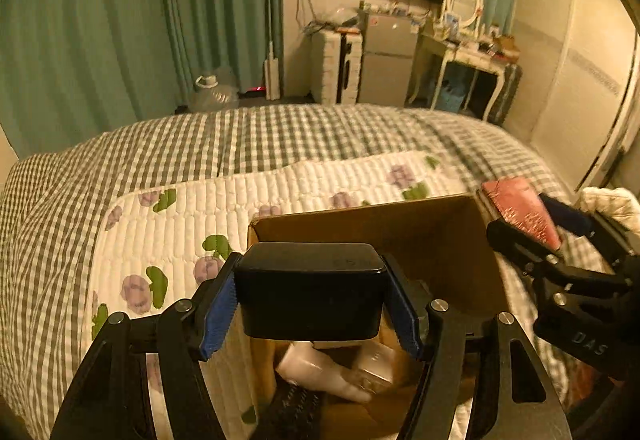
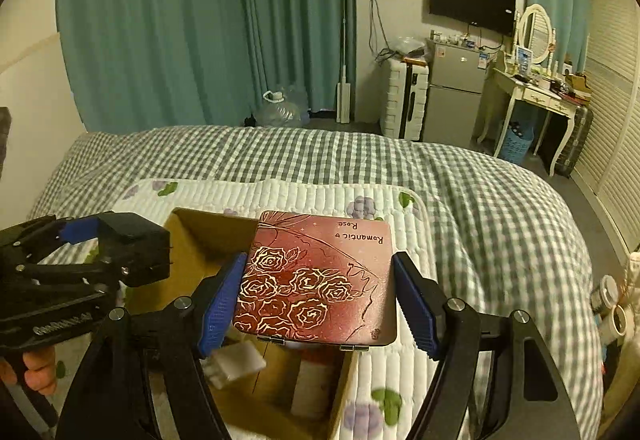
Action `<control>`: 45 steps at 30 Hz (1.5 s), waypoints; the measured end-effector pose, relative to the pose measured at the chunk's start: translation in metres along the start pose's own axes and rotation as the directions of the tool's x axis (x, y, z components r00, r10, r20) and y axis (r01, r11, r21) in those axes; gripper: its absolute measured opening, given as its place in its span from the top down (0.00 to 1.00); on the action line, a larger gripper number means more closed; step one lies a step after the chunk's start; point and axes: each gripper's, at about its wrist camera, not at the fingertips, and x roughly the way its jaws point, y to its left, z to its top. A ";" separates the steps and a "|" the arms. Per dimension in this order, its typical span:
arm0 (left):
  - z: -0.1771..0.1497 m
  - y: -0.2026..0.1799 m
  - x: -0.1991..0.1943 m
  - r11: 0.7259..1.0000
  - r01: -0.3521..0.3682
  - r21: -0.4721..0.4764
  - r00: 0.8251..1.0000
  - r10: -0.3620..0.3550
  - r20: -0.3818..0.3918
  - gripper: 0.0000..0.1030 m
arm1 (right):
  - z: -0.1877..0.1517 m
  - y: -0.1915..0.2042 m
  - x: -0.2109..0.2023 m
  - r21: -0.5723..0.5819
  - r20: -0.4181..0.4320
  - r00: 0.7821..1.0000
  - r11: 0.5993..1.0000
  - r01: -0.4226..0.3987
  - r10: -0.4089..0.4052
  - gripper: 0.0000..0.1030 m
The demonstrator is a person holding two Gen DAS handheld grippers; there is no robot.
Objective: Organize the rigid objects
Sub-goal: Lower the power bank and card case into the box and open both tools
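Note:
My left gripper [image 1: 310,304] is shut on a black rectangular case [image 1: 310,290] and holds it above an open cardboard box [image 1: 440,240] on the bed. My right gripper [image 2: 318,300] is shut on a red tin [image 2: 320,276] printed with roses and "Romantic Rose", held over the right side of the same box [image 2: 196,236]. In the left wrist view the right gripper [image 1: 560,224] with the red tin [image 1: 520,210] shows at the right. In the right wrist view the left gripper [image 2: 100,244] with the black case [image 2: 136,240] shows at the left. Inside the box lie a pale bottle [image 1: 320,370] and a small clear box [image 1: 376,364].
The box stands on a white floral quilted mat [image 2: 320,196] over a grey checked bedspread [image 2: 480,192]. Beyond the bed are teal curtains [image 2: 180,20], a water jug [image 2: 280,108], a white suitcase [image 2: 404,96], a small fridge [image 2: 456,92] and a dressing table [image 2: 536,96]. Jars [image 2: 612,304] sit at the right.

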 end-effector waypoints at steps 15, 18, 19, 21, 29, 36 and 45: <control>-0.011 0.001 0.037 0.999 -0.035 -0.014 0.995 0.034 -0.093 0.34 | -0.003 -0.004 0.048 -0.022 -0.048 0.999 0.999 0.025 -0.026 0.30; -0.014 -0.003 0.037 0.998 -0.055 0.015 0.993 0.056 -0.102 0.33 | -0.004 -0.003 0.047 -0.024 -0.053 0.998 0.999 0.029 -0.030 0.30; -0.015 -0.006 0.037 0.997 -0.065 0.032 0.992 0.068 -0.103 0.32 | -0.004 -0.002 0.047 -0.026 -0.055 0.998 0.999 0.030 -0.032 0.30; -0.017 -0.009 0.033 0.996 -0.076 0.050 0.993 0.080 -0.084 0.32 | -0.003 -0.001 0.048 -0.025 -0.058 0.998 0.999 0.029 -0.030 0.30; -0.016 -0.002 0.019 0.996 -0.066 0.057 0.997 0.069 -0.043 0.31 | -0.003 0.001 0.065 0.002 -0.086 0.996 1.000 0.010 -0.010 0.30; -0.020 0.001 0.004 0.997 -0.062 0.052 0.998 0.062 0.001 0.31 | 0.000 0.004 0.071 0.041 -0.074 0.997 0.999 -0.025 0.028 0.28; -0.013 -0.011 -0.080 0.997 -0.062 0.048 0.992 0.056 0.112 0.31 | 0.025 0.007 -0.029 0.003 0.036 0.998 0.999 0.047 -0.047 0.28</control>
